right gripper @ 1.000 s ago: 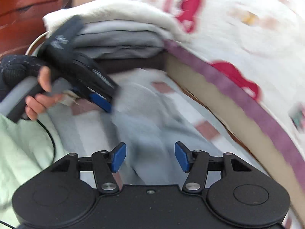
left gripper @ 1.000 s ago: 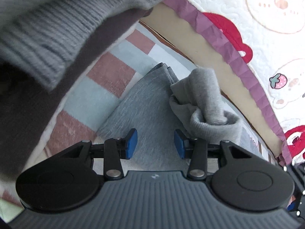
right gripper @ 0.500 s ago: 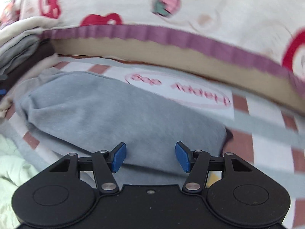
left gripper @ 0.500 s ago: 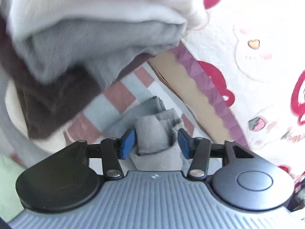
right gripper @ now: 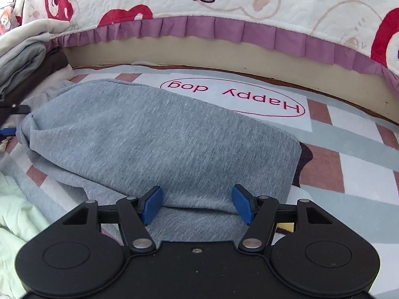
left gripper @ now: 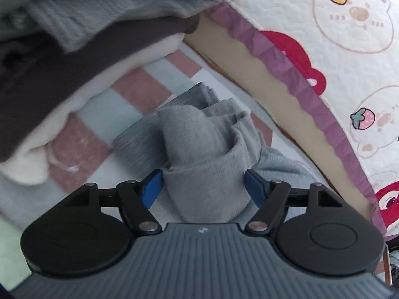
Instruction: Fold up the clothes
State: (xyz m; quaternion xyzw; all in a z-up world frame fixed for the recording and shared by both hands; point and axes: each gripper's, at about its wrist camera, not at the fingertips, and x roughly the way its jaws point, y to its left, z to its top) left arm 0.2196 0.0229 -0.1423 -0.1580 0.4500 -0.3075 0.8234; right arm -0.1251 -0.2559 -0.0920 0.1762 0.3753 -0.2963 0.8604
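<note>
A grey garment [right gripper: 159, 137] lies flat on a striped mat [right gripper: 349, 174]. Its bunched end, a ribbed cuff [left gripper: 207, 159], is heaped up at the left. My left gripper [left gripper: 204, 186] straddles that bunch; its jaws are opening and the blue pads [left gripper: 152, 189] stand at the cloth's sides without squeezing it. Over the garment's near edge my right gripper [right gripper: 198, 204] hovers, its jaws opening too, with flat grey cloth between and below the pads. The left gripper's tips [right gripper: 8, 119] peek in at the right wrist view's left edge.
A stack of folded clothes [left gripper: 99, 32], grey over brown over cream, sits just left of the garment [right gripper: 30, 57]. A quilt with bears and a purple frill [right gripper: 224, 30] overhangs the far side. Light green cloth [right gripper: 17, 214] lies near left. A "Happy dog" label [right gripper: 234, 99] marks the mat.
The left jaws widened around the bunched grey cuff and the hand shifted beside the stack. The right gripper swung from facing the stack to the garment's near edge, and its jaws widened slightly.
</note>
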